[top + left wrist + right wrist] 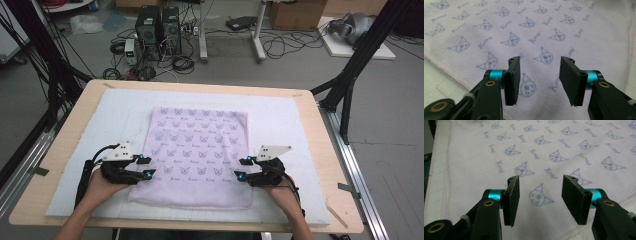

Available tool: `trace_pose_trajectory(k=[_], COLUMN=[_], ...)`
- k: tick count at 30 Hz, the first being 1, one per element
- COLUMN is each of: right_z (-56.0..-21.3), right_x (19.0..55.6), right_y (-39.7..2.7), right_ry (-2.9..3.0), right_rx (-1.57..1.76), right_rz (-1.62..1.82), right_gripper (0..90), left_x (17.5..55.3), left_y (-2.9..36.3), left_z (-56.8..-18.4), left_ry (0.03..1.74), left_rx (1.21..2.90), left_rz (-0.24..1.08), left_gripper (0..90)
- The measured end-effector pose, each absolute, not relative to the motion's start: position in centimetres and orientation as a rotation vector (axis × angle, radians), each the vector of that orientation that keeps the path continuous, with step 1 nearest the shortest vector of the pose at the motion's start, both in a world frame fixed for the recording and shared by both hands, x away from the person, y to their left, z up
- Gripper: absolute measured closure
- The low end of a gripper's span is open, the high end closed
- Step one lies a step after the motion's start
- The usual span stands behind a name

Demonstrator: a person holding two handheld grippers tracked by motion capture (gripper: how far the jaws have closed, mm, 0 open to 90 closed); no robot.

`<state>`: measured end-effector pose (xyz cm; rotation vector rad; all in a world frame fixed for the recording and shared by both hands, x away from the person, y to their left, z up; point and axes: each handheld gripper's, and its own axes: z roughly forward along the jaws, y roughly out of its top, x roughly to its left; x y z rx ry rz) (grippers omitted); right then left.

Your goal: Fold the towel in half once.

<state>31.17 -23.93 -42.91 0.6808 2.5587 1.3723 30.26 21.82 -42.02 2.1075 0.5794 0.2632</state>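
cloth (200,155): pale lilac fabric, printed all over with small blue cat-like faces and short script words
shape: roughly rectangular, wider toward the near edge
state: spread flat in a smooth layer; whether it is folded double cannot be told
edges: stitched hem (446,68) along the border, corners rounded
place: middle of the white mat, long sides running away from the person
near edge: lies just short of the mat's near border

Cloth (200,155) flat on mat (280,115), seemingly central, between left gripper (145,166) and right gripper (242,169)
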Motion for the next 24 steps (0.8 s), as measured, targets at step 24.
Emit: trace_pose_trajectory(k=[24], right_z=[-39.2], right_x=[37.2], right_y=[-24.3], right_ry=[2.531], right_rx=[0.747], right_rz=[1.338], right_gripper=[33.0], left_x=[34.9], left_y=[23.3], left_z=[-39.1], left_ry=[0.697], left_rx=[2.028], left_rz=[0.322], left_gripper=[40.3])
